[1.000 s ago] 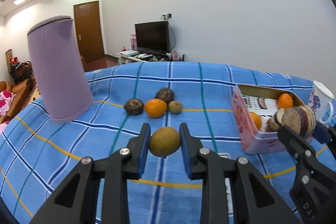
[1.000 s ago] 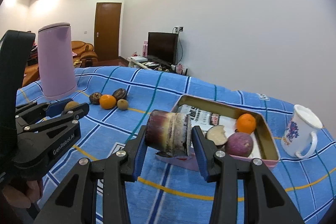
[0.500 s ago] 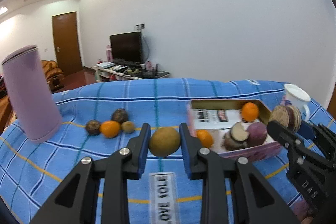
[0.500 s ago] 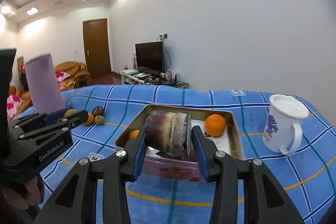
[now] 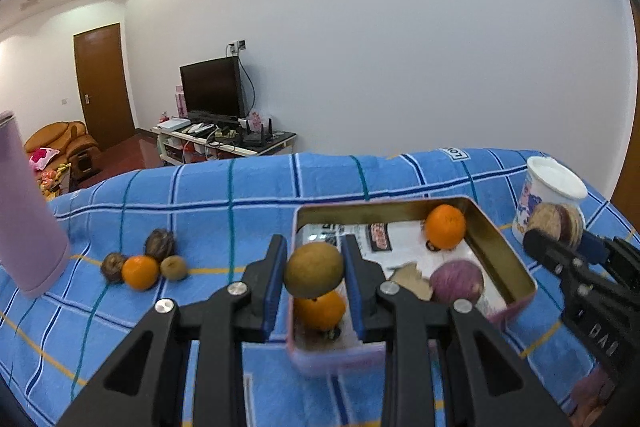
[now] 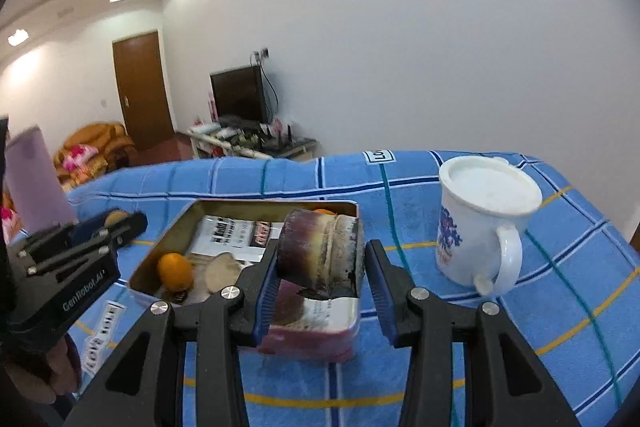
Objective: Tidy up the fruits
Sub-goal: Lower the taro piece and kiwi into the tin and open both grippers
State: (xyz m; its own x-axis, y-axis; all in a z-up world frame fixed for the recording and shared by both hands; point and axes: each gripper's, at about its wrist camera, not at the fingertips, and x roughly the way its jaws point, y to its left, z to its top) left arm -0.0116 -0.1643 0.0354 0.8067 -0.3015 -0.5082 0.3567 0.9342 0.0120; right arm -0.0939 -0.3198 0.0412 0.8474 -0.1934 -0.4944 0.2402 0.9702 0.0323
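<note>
fruits are mid-carry: the left gripper [image 5: 314,281] is clamped on a greenish-brown fruit [image 5: 314,270] over the near end of the tin [image 5: 516,277]; to its right, the right gripper [image 6: 320,279] pinches a purple-brown chunk [image 6: 320,253] above the tin's near wall. released here, either could clip the rim and roll onto the blue cloth [image 5: 224,203]. the chunk's kind is unclear, and it hides the tin's contents behind it.

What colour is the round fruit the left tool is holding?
The round fruit is a dull yellowish green-brown; the left wrist view shows it best.
</note>
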